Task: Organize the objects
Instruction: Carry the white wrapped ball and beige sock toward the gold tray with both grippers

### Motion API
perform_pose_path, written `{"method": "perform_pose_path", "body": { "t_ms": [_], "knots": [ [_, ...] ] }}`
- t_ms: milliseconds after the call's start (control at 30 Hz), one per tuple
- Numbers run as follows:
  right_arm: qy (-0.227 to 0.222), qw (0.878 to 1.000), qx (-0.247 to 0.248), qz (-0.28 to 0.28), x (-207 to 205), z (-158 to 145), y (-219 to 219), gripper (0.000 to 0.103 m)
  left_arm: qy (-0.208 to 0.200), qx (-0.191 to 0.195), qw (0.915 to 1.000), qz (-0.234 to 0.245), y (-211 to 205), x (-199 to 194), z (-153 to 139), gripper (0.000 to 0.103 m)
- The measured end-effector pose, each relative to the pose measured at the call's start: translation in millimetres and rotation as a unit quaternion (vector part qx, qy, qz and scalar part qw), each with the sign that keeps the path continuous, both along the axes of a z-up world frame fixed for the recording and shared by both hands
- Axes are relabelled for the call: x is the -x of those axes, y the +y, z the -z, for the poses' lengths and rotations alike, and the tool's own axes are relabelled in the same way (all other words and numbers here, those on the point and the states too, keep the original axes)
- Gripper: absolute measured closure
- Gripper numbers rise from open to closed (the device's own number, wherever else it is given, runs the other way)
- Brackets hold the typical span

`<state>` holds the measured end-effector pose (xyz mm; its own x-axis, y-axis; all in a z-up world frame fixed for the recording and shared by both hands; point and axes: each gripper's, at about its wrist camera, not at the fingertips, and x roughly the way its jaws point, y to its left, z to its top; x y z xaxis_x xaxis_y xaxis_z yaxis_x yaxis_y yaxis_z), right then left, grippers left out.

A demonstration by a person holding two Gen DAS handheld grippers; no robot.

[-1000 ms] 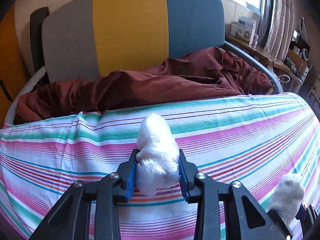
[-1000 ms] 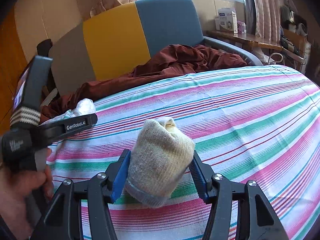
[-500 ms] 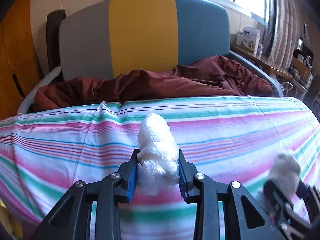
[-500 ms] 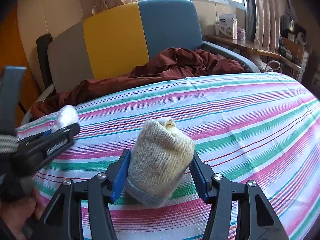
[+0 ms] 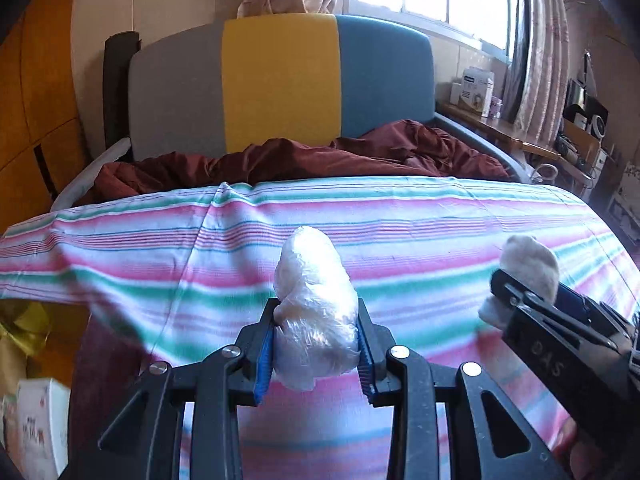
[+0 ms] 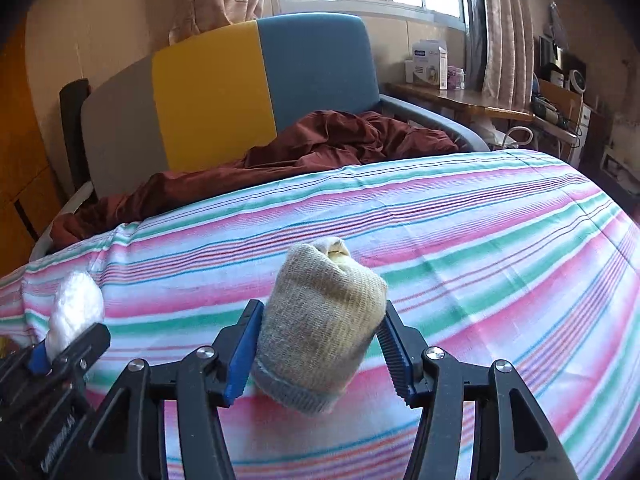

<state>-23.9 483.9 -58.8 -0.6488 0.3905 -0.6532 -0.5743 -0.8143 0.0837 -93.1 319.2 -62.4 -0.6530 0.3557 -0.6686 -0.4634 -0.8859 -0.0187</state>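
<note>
Here, each tool (both clamped) grips a bundle (image 5: pixel 316 312).

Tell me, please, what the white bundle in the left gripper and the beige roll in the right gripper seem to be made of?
The white bundle looks like something soft wrapped in thin clear plastic film: it is glossy and crinkled, with highlights. What is inside cannot be told. The beige roll looks like knitted fabric, probably rolled socks: matte, with ribbed rows of stitches and a grey cuff edge.
</note>
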Motion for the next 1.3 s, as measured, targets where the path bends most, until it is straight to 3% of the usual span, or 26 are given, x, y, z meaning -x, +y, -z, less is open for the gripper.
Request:
{"method": "perform_pose_path", "body": {
  "t_ms": [733,967,1300],
  "knots": [
    [-0.013,0.999,-0.04,-0.032,-45,-6,-71,0.045,-0.027,-0.059,0.9949,0.077,-59,-103,-17,0.069],
    [-0.017,0.998,-0.051,-0.041,-52,-5,-86,0.045,-0.037,-0.079,0.9928,0.081,-82,-117,-26,0.069],
    [-0.026,0.997,-0.055,-0.045,-50,-3,-93,0.045,-0.011,-0.11,0.9921,0.06,-128,-125,-55,0.069]
  ]
}}
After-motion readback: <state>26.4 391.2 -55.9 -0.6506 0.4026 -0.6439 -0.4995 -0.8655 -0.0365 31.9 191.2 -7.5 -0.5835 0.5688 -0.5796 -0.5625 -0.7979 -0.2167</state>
